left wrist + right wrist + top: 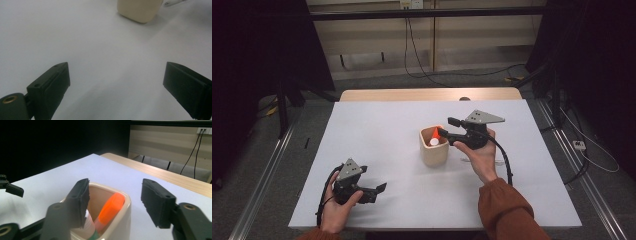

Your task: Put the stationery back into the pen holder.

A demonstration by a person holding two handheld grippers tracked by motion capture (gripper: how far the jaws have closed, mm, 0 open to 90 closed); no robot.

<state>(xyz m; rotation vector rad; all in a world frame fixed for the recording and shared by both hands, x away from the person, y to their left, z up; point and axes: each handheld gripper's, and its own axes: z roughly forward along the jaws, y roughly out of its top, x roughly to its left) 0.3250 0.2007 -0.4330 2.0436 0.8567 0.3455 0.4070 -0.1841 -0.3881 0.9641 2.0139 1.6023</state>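
- My right gripper [113, 205] hangs just over the cup [434, 147], jaws apart and pressing on nothing; an orange marker [111, 210] stands in the cup between them.
- A white-capped pen [434, 142] leans beside the marker.
- My left gripper [379, 189] rests well apart from the cup, toward my side, jaws wide and holding nothing.
- The cup stands mid-table [377, 145], bare top all round it.
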